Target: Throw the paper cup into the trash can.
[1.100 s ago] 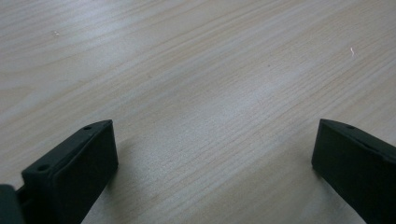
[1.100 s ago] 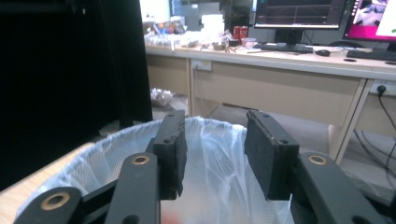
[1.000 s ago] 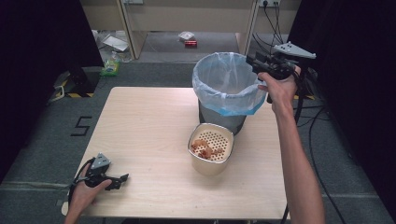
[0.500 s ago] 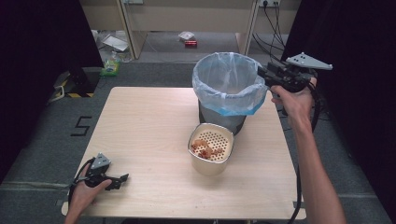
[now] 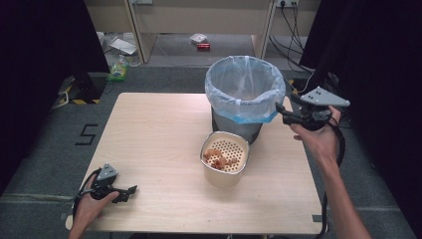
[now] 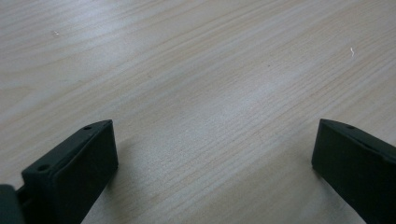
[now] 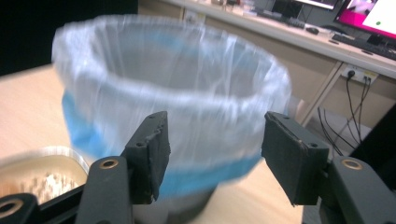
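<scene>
A dark bin lined with a pale blue bag [image 5: 245, 87] stands at the back right of the wooden table [image 5: 149, 134]. In front of it sits a metal container [image 5: 224, 158] with a perforated insert and some orange-brown food. My right gripper [image 5: 279, 110] is held in the air just right of the bin, open and empty, its jaws pointing at the bag [image 7: 168, 93]. The container's rim [image 7: 42, 156] shows at the lower left of the right gripper view. My left gripper [image 5: 130, 190] rests on the table's front left corner, open, with bare wood [image 6: 210, 102] between its jaws.
Beyond the table's far edge is grey floor with litter, a green item [image 5: 117, 72] and a red item [image 5: 202, 46]. Cables [image 5: 293, 20] hang at the back right. A desk with monitors [image 7: 369, 14] lies behind the bin in the right gripper view.
My right gripper has moved down and toward me, from above the bin's right rim to beside the bin's side. The left gripper has stayed put.
</scene>
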Available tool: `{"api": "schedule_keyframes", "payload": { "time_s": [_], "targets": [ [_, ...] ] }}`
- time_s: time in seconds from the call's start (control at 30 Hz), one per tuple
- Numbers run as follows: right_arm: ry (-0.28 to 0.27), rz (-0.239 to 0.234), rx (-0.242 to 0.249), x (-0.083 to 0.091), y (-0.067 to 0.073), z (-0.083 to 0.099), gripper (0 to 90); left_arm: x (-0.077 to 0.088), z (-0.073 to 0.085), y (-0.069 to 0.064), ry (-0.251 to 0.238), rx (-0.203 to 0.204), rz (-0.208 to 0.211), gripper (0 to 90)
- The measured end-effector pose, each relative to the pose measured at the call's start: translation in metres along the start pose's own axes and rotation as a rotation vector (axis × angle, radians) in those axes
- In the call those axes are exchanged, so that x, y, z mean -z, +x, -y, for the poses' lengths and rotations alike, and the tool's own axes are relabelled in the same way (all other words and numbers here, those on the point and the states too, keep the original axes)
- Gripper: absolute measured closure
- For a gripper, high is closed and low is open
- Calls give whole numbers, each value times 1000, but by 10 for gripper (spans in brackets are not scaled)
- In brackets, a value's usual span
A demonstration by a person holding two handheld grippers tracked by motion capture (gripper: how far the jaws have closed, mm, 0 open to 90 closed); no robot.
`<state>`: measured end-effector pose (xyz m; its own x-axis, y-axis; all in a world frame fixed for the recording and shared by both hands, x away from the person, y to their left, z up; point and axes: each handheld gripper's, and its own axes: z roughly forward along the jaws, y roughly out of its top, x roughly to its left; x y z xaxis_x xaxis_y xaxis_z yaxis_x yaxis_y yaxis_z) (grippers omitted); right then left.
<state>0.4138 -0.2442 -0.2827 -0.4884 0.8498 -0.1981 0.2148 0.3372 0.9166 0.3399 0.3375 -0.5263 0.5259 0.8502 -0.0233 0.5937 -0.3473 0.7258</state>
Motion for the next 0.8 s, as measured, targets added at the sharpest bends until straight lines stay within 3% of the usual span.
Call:
{"api": "schedule_keyframes", "payload": {
  "time_s": [0.17,0.2,0.23,0.37,0.53,0.8],
  "targets": [
    [41,-4,26,4,12,31,406,0,0,0,1,-1,0,0],
    [50,-11,25,5,16,46,406,0,0,0,1,-1,0,0],
    [50,-11,25,5,16,46,406,0,0,0,1,-1,0,0],
    [78,-22,9,5,21,71,404,0,0,0,1,-1,0,0],
    [104,-44,-48,0,26,104,405,0,0,0,1,0,0,0],
    [163,-56,-73,-12,37,144,404,0,0,0,0,-2,0,0]
  ]
}}
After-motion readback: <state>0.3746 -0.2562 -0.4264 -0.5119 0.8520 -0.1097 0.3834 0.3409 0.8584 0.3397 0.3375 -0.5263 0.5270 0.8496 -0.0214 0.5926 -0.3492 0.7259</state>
